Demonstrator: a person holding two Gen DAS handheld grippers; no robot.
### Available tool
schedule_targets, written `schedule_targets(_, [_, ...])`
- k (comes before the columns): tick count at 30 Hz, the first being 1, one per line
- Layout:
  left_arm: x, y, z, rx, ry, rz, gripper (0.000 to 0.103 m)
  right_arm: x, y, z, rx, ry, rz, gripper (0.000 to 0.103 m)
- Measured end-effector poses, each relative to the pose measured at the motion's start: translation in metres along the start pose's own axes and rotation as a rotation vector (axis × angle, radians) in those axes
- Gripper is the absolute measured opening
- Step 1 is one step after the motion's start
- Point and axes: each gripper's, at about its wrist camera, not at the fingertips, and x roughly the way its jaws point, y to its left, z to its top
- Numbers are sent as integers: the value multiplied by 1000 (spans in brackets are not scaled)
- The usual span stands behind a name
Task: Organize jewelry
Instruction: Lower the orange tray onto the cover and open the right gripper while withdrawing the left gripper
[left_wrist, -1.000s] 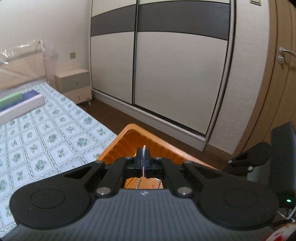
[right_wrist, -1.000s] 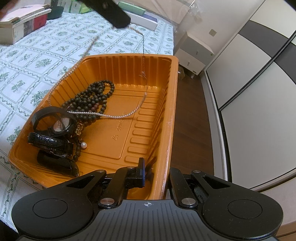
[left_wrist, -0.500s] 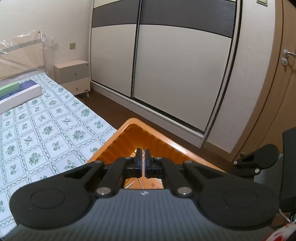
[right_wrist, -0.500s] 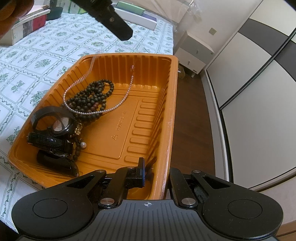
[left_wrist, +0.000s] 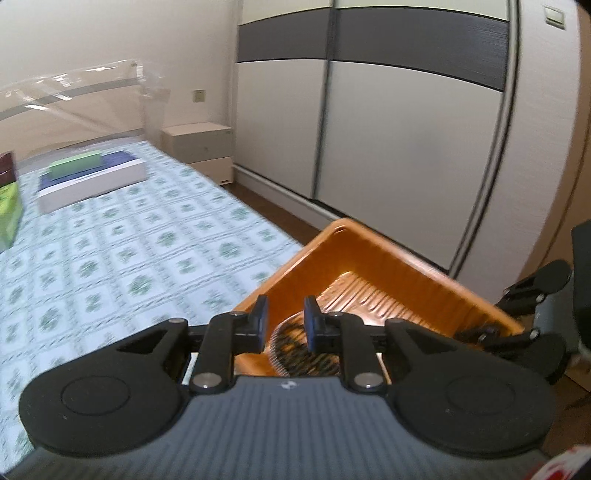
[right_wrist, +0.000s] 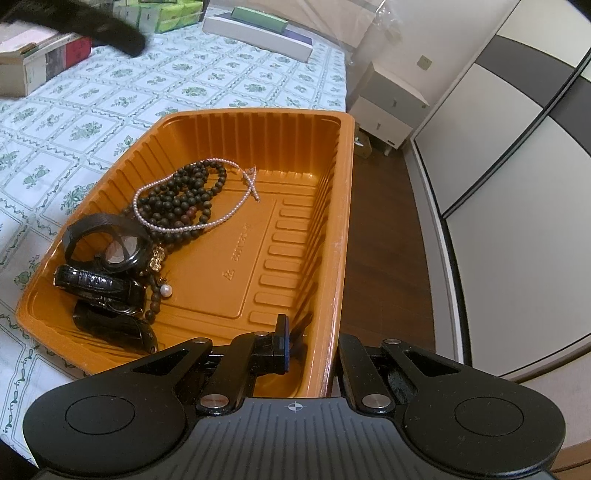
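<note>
My left gripper (left_wrist: 283, 317) jaws just opening, empty; pale pearl-bead necklace (right_wrist: 192, 225) lies below in ribbed orange plastic tray (right_wrist: 343, 206). My right gripper (right_wrist: 308, 338) jaws pinch tray wall.

Left tool (left_wrist: 283, 317) parted, right tool (right_wrist: 310, 339) clamped

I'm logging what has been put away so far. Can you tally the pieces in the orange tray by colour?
In the tray:
White pearl strand: 1
Dark bead pile: 1 (too tangled to split; a gold charm seems attached)
Black watches or straps: 3
Total: 5
</note>
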Motion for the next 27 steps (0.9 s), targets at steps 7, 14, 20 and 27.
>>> schedule_targets(7, [-33, 23, -28, -40, -1, 87, 17, 9, -16, -9, 67, -33, 76, 6])
schedule_targets(14, [-56, 38, -64, -100, 34, 172, 20, 25, -35, -18, 174, -52, 168, 6])
schedule_targets(20, [-64, 43, -98, -175, 116, 229, 30, 35, -55, -36, 299, -81, 250, 6])
schedule_targets(27, [-64, 28, -125, -181, 182, 256, 48, 37, -76, -54, 481, -125, 350, 6])
